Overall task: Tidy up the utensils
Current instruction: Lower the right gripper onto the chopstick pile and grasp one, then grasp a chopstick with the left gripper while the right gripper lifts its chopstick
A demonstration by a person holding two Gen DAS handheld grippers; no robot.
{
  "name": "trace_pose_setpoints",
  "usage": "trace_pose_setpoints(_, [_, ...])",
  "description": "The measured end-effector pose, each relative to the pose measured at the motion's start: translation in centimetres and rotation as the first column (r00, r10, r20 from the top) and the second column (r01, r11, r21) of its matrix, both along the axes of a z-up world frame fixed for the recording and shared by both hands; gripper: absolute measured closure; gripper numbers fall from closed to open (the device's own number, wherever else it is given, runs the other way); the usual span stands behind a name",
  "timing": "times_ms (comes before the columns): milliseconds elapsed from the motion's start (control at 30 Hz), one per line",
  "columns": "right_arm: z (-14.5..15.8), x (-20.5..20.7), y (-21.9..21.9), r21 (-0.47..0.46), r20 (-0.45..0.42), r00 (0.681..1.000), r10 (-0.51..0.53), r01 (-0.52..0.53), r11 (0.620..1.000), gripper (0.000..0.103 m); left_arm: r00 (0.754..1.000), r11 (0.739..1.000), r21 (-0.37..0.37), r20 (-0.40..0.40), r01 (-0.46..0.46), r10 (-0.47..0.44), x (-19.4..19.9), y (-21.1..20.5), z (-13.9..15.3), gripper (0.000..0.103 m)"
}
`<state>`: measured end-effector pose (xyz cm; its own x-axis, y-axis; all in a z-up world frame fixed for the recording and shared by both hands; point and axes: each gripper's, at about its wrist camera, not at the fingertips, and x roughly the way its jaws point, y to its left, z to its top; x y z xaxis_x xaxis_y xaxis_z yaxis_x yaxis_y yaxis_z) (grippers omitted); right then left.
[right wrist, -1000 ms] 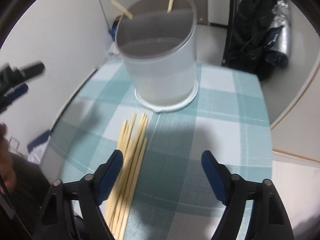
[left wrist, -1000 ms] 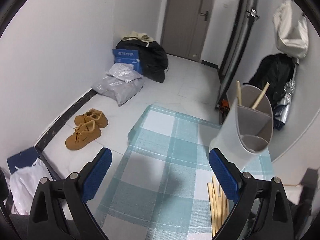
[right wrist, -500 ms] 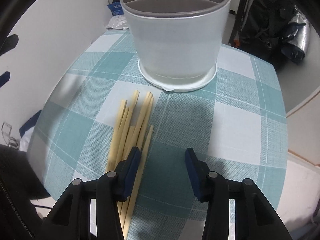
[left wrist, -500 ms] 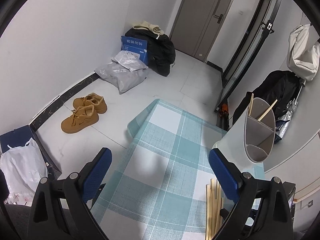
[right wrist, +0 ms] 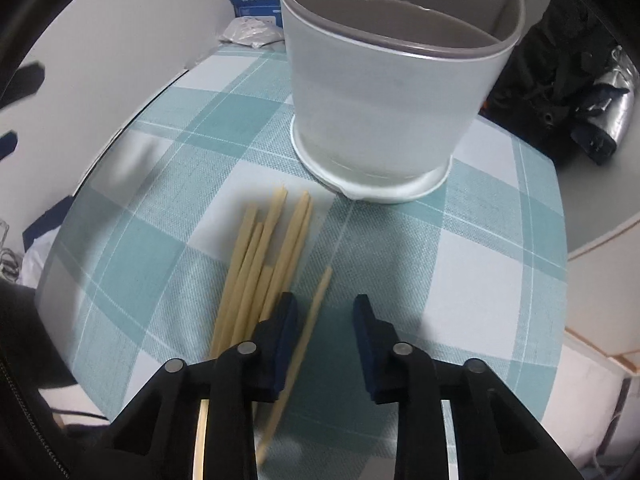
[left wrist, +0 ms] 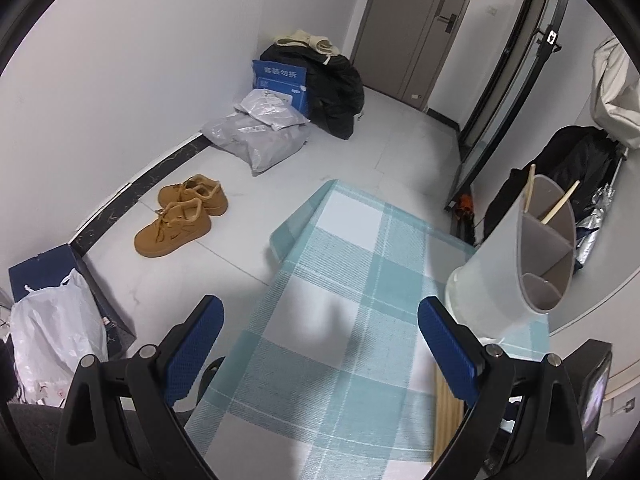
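Now | right hand-held gripper (right wrist: 325, 316): jaws just closing, unpinched | lone chopstick (right wrist: 310, 320) between them | left hand-held gripper (left wrist: 320, 322): spread

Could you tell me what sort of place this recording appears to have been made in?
Probably a room in someone's home, near the entrance. A pair of tan shoes sits on the tiled floor by a grey door, parcels and bags lie against the wall, and a small table with a checked cloth holds a utensil holder.

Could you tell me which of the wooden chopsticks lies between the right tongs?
The lone pale wooden chopstick lying right of the bundle; the right tongs straddle only it.
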<state>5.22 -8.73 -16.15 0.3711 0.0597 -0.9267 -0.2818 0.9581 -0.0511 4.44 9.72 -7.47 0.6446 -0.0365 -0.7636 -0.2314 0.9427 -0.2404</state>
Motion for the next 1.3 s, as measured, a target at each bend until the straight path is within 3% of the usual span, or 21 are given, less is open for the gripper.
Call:
trace_pose_setpoints(100, [0.1, -0.1, -0.1, 0.028, 0.002, 1.0, 0.009, -0.009, 1.0, 0.097, 1.0, 1.0, 0.027, -0.01, 0.01, -0.01, 0.0, -0.4, -0.5, 0.008])
trace_pose_setpoints(133, [0.1, 0.1, -0.4, 0.049, 0.002, 1.0, 0.01, -0.01, 0.999, 0.099, 1.0, 0.999, 0.04, -0.015, 0.019, -0.018, 0.1, -0.7, -0.6, 0.008])
trace_pose_setpoints(233, [0.4, 0.0, -1.9, 0.123, 0.013, 1.0, -0.024, 0.023, 0.992, 0.1, 0.995, 0.994, 0.067, -0.052, 0.089, -0.085, 0.3, -2.3, -1.6, 0.008])
trace_pose_setpoints(333, [1.4, 0.1, -3.9, 0.216, 0.033, 0.997, -0.072, 0.064, 0.974, 0.1, 0.98, 0.985, 0.038, -0.113, 0.17, -0.165, 0.3, -3.8, -3.0, 0.008])
trace_pose_setpoints(467, [3.2, 0.0, -6.7, 0.35, 0.066, 0.987, -0.143, 0.112, 0.93, 0.1, 0.937, 0.956, 0.008, -0.198, 0.294, -0.287, 0.0, -6.7, -4.7, 0.008])
trace_pose_setpoints(567, [4.1, -0.2, -8.9, 0.446, 0.065, 0.976, -0.208, 0.158, 0.881, 0.1, 0.917, 0.942, 0.005, -0.232, 0.336, -0.325, -0.3, -8.0, -5.0, 0.008])
trace_pose_setpoints(667, [4.6, -0.4, -10.9, 0.515, 0.057, 0.964, -0.261, 0.196, 0.834, 0.1, 0.909, 0.943, 0.01, -0.268, 0.334, -0.319, -0.4, -8.5, -5.6, 0.008])
trace_pose_setpoints(900, [5.6, -0.2, -14.0, 0.583, 0.087, 0.93, -0.356, 0.243, 0.776, 0.1, 0.887, 0.938, 0.073, -0.357, 0.338, -0.292, 0.0, -9.4, -7.3, 0.008])
trace_pose_setpoints(967, [5.8, -0.7, -14.6, 0.598, 0.095, 0.922, -0.376, 0.249, 0.762, 0.1, 0.892, 0.939, 0.077, -0.347, 0.336, -0.291, -0.2, -9.7, -7.0, 0.008])
trace_pose_setpoints(1300, [7.2, -1.1, -15.9, 0.62, 0.13, 0.911, -0.392, 0.234, 0.749, 0.1, 0.882, 0.939, 0.081, -0.379, 0.335, -0.282, 0.7, -9.9, -7.0, 0.008])
